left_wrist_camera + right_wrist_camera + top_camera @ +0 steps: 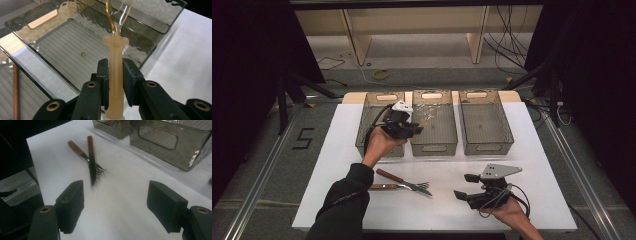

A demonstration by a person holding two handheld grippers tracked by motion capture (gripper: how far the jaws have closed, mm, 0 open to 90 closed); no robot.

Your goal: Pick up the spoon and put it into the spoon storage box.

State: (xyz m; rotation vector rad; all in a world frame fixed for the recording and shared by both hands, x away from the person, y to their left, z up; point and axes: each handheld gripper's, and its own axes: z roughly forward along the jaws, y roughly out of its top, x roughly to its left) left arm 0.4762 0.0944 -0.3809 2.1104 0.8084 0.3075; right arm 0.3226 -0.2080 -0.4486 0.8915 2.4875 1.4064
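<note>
Left tool holding plastic utensil over middle bin

Left tool (pixel 115 82) is clamped on the translucent utensil's (pixel 115 75) handle, above the middle bin (pixel 434 148). Lower it w/ the head inside the walls, release low. My left hand reaches fwd, tool pointing away. Right tool (pixel 116 206) gapes empty over the worktop (pixel 452 200), near knife (pixel 92 165) & fork (pixel 83 155).

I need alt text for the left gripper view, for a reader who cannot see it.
The left tool is shut on the pale handle of a translucent amber plastic utensil, held over a smoky clear plastic bin. The bin stands on a white table.
</note>
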